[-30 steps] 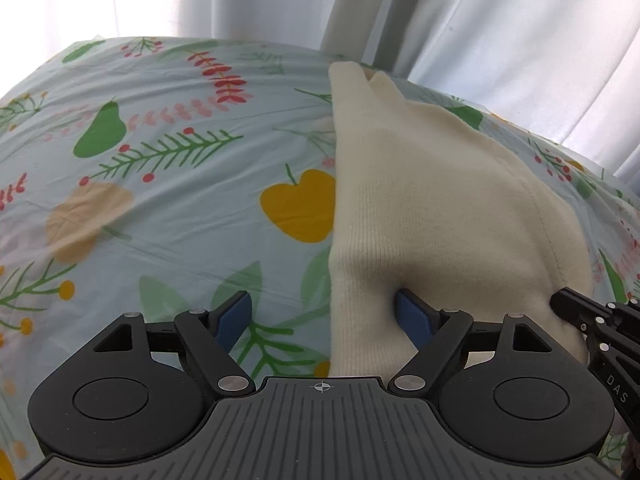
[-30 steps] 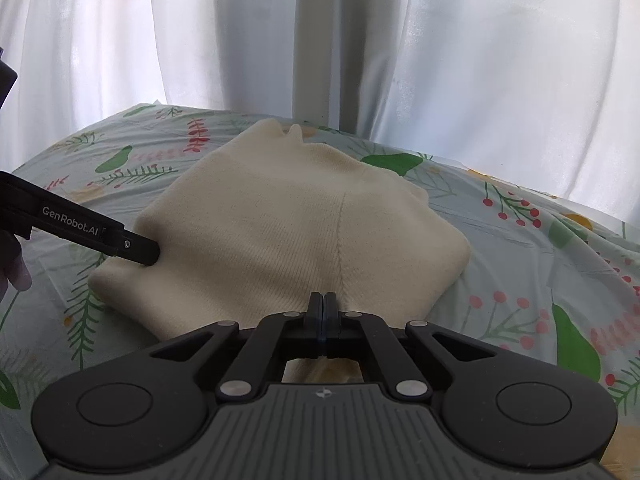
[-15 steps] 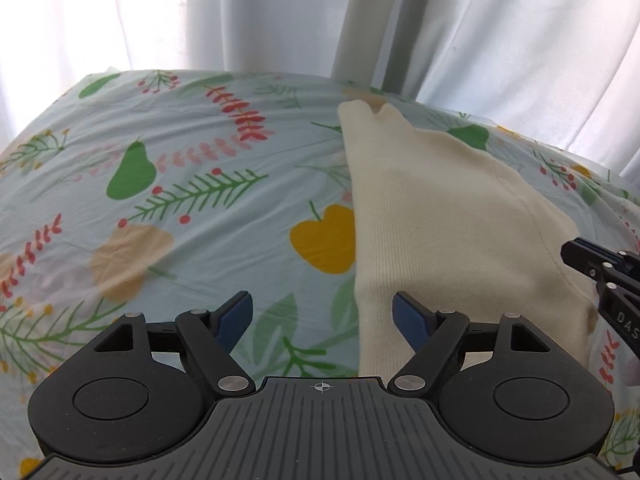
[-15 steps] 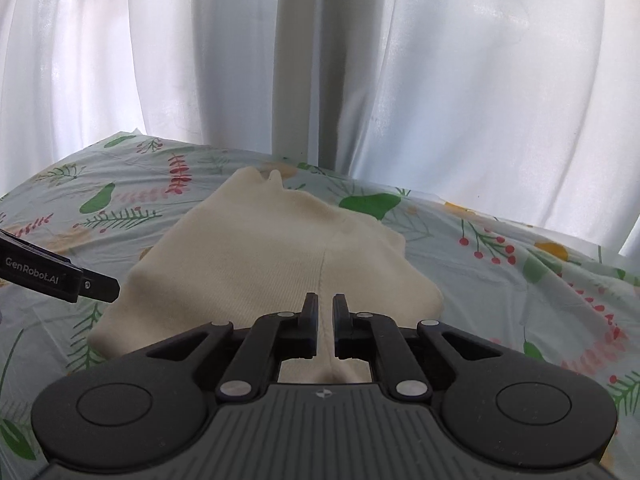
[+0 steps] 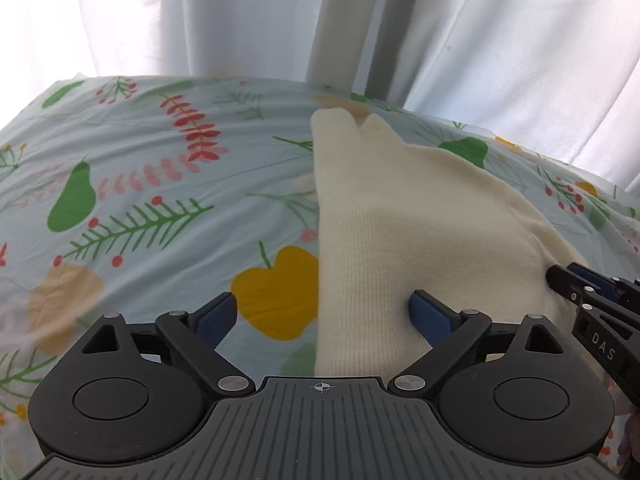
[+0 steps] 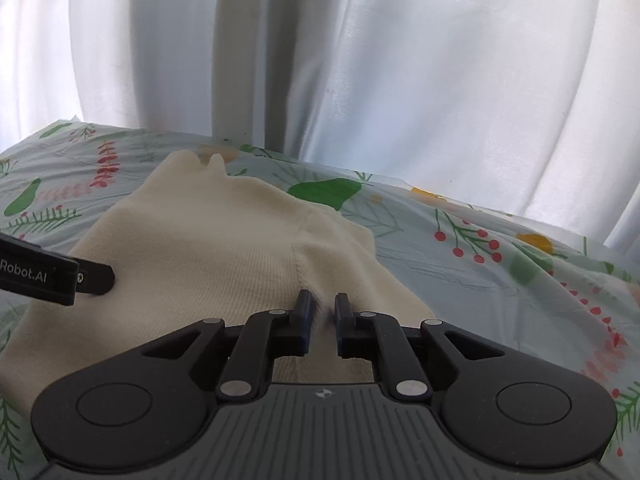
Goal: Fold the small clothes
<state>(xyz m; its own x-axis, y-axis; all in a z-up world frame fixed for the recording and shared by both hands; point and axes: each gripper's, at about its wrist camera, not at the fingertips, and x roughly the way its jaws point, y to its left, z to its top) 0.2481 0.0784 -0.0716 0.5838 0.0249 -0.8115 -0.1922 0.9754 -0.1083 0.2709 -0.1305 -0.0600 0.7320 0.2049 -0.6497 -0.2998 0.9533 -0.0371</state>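
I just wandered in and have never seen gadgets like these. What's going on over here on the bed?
A person is folding a small cream knit garment on a floral bedsheet with a two-finger gripper in each hand. The garment lies flat in a folded wedge. The left gripper hangs over the near edge, its jaws opening wide and gripping nothing. The right gripper sits over the near right part, its jaws just opening with a narrow gap and no cloth pinched. White curtains hang behind.

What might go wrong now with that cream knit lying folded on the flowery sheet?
1. The right gripper is opening, its fingers close over the cream knit; a snagged thread may drag the fold open.
2. The left gripper, opening wide, straddles the knit's edge and may nudge it askew on the sheet.
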